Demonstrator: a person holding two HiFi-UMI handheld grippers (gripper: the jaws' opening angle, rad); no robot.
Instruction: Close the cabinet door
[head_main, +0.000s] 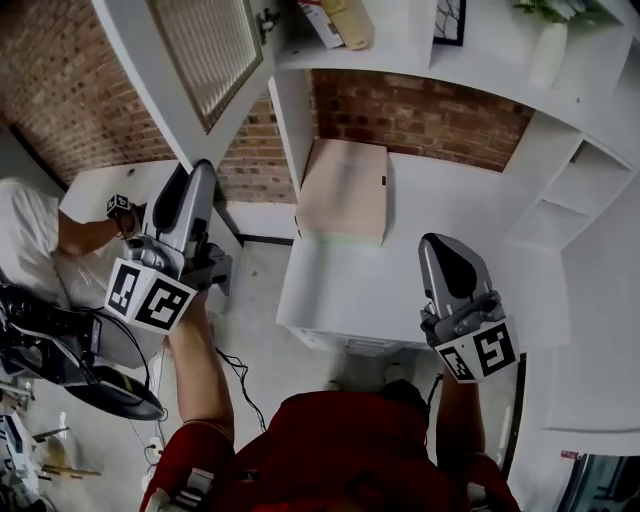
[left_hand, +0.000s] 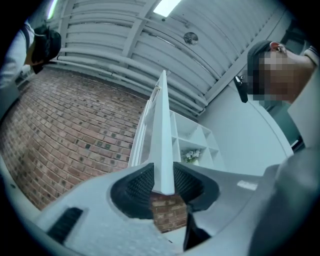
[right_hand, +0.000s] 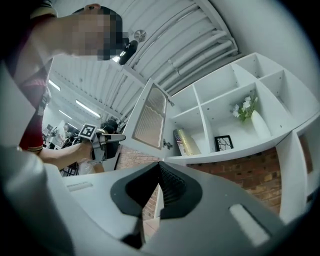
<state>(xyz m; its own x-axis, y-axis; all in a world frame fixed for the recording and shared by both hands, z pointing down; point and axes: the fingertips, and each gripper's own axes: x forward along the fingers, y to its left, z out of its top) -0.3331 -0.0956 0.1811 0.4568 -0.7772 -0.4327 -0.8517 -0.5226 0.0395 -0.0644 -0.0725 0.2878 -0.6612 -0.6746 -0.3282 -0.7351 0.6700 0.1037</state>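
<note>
Just below the head camera the person's two arms reach forward and up. The left hand-held gripper (head_main: 198, 176) is raised toward the door (head_main: 205, 60), and its own view shows why. The door's thin white free edge (left_hand: 162, 140) stands upright between the pads of that gripper (left_hand: 163, 183), which close on it from both sides. That is a pinch grip, probably meant to steer the door round on its hinges. The right hand-held gripper (head_main: 441, 247) hangs lower over the white bench (head_main: 430, 250). In its own view its jaws (right_hand: 160, 167) meet with nothing between them, so it seems only to be kept clear of the swing. Farther back a flat pale box (head_main: 345, 190) lies on the bench against the brick wall. Above it the door (right_hand: 150, 117) stands wide open, swung out to the left of the white shelves (right_hand: 210, 107) it belongs to. It is a white frame round a ribbed, frosted-looking panel, slim and probably light to push. A vase (right_hand: 260, 125) sits in a compartment well to the right, out of its path.
</note>
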